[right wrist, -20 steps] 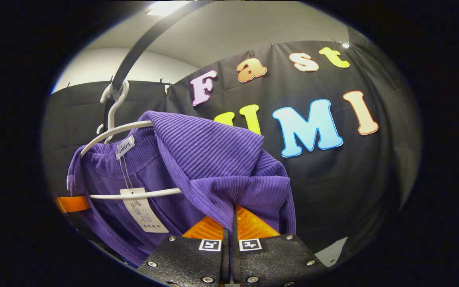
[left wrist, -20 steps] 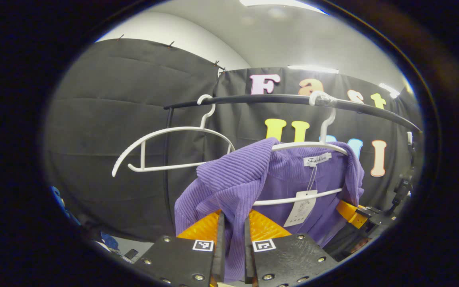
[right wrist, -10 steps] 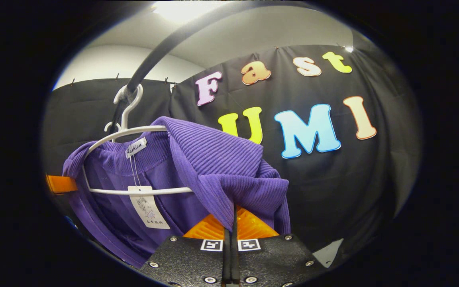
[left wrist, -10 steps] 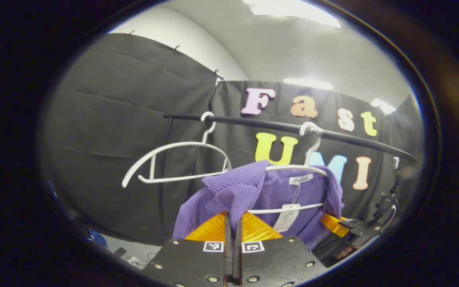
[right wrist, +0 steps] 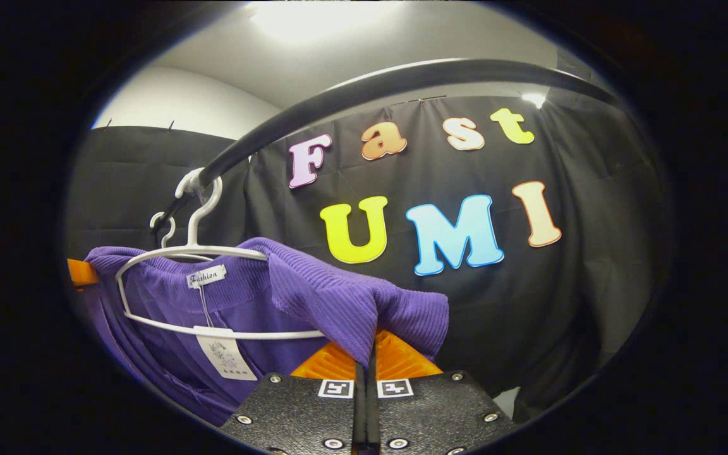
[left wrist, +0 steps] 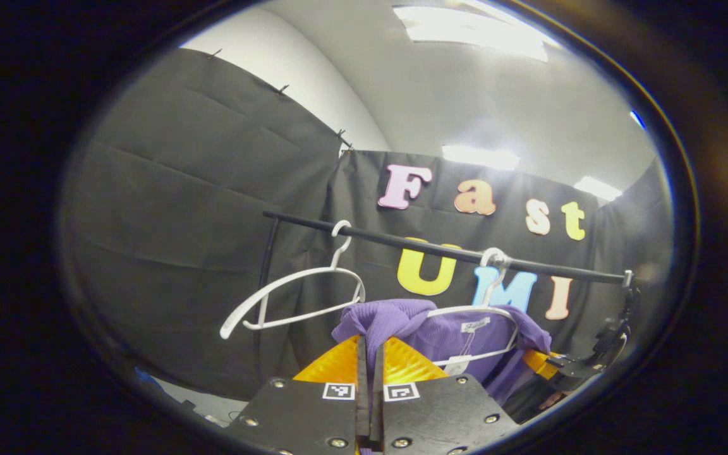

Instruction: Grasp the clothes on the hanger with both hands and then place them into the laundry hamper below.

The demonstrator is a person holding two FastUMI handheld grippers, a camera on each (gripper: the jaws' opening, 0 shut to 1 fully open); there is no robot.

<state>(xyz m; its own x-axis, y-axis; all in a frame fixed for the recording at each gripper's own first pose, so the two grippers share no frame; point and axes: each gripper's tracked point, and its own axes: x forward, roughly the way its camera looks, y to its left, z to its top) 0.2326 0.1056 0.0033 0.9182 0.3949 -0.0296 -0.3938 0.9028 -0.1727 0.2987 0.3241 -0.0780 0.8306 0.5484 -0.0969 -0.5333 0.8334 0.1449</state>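
A purple ribbed garment (left wrist: 440, 332) (right wrist: 332, 297) drapes over a white hanger (left wrist: 487, 313) (right wrist: 212, 253) on a black rail (left wrist: 440, 253) (right wrist: 364, 95). My left gripper (left wrist: 370, 354) is shut on one shoulder of the garment, the cloth pinched between its fingers. My right gripper (right wrist: 365, 354) is shut on the other shoulder, which is pulled off the hanger's end toward the camera. A paper tag (right wrist: 225, 357) dangles from the collar. The right gripper (left wrist: 560, 373) also appears at the far right of the left gripper view.
A second, bare white hanger (left wrist: 294, 297) hangs on the same rail to the left of the garment. A black upright post (left wrist: 264, 278) carries the rail's left end. Black cloth walls close in behind. A strip of pale floor (right wrist: 506, 398) lies low.
Both grippers have pulled back and down with the garment's shoulders; rail and hangers look smaller and higher. One second ago the left fingers stood slightly apart around the cloth, now they pinch it tight.
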